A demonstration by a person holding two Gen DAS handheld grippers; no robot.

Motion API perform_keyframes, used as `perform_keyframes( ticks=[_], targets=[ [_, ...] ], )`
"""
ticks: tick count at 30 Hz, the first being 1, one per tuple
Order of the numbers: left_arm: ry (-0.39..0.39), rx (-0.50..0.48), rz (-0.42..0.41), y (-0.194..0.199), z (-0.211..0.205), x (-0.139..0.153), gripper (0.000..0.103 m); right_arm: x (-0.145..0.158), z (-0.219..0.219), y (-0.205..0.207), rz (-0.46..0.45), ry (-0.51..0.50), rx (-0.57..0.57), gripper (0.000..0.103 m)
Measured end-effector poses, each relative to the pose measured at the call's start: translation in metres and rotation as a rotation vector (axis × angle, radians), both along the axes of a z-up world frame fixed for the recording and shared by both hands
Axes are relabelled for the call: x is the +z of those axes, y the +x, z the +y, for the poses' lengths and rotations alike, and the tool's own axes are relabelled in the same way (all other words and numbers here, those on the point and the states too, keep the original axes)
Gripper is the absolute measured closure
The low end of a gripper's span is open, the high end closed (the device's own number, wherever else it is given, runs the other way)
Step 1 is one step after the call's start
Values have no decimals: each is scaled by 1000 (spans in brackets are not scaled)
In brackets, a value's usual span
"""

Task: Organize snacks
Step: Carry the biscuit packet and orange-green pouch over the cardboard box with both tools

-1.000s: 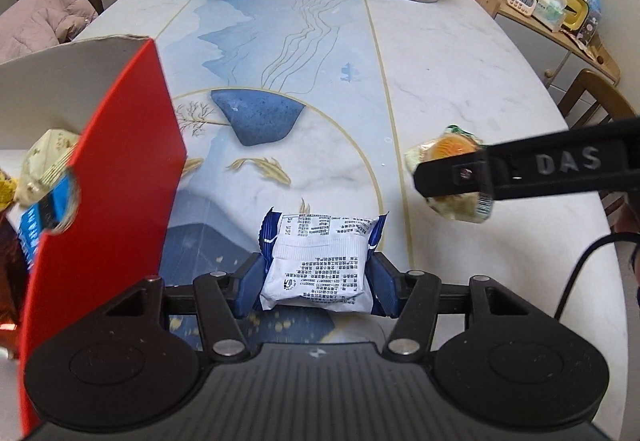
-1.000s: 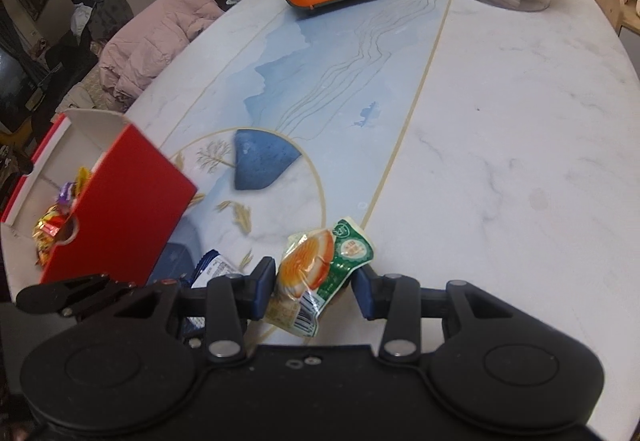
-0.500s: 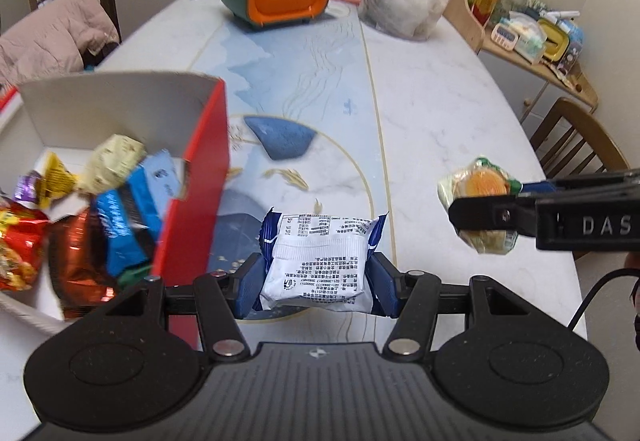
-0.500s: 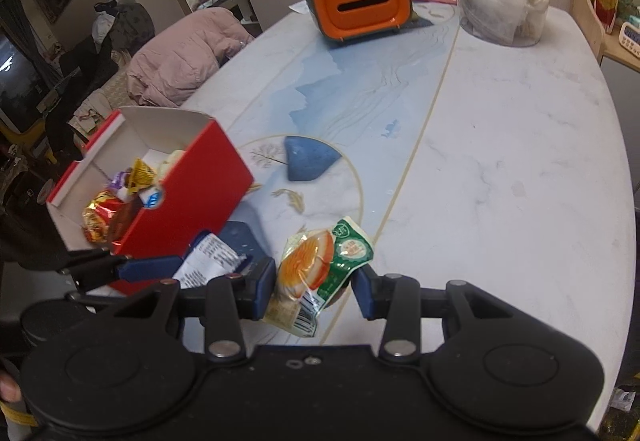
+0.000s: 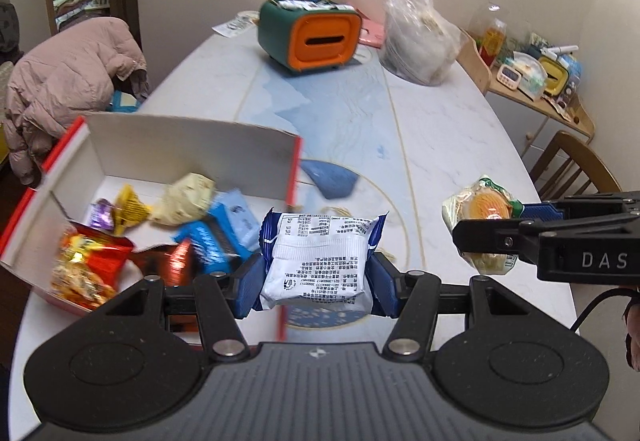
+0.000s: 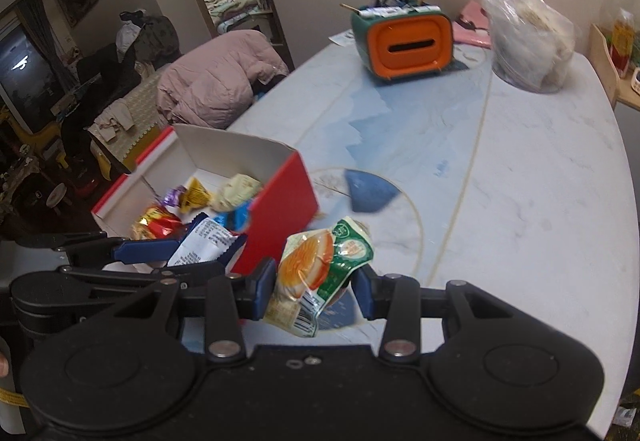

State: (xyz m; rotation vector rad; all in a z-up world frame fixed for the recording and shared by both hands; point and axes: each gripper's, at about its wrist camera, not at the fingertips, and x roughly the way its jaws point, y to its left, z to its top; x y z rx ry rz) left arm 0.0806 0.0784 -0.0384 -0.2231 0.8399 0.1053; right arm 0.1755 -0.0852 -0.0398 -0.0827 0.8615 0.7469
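At the left edge of the counter (image 5: 460,129) stands the red box (image 5: 192,149), open on top, with several wrapped snacks already lying inside. The left claw (image 5: 316,273) holds a blue-and-white packet (image 5: 320,261) by its two short sides, with the pads pressing firmly. The packet hangs in the air just in front of the box's right wall.

To the right, the right claw (image 6: 316,281) is closed on an orange-and-green snack (image 6: 320,269), pinched near its middle, while the lower end of the wrapper hangs free. This snack is also in the air, above the middle of the counter near its front edge.

In my judgement the step in hand is the carry toward the box. To do it well, each claw should go over the box wall, not against it, because the wall is thin cardboard and can tip. The left packet should go in first, as it is nearer. The release is best made low above the other snacks, so nothing bounces out. The two claws need some room between them.
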Motion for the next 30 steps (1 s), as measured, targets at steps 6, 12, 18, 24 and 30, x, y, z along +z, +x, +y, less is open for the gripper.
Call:
perform_keyframes(
  ticks=[6, 12, 18, 24, 30],
  targets=[
    [3, 17, -15, -11, 40, 9, 46, 8, 38, -11, -17, -2, 11, 62],
    [8, 39, -20, -18, 82, 13, 46, 9, 81, -17, -32, -13, 25, 62],
    [28, 59, -16, -22, 121, 12, 46, 5, 121, -20, -37, -27, 30, 62],
    [49, 80, 1, -21, 158, 4, 46, -5, 156, -19, -36, -49, 31, 62],
    [58, 94, 43, -12, 189, -12, 46, -21, 185, -13, -29, -75, 10, 62]
  ],
)
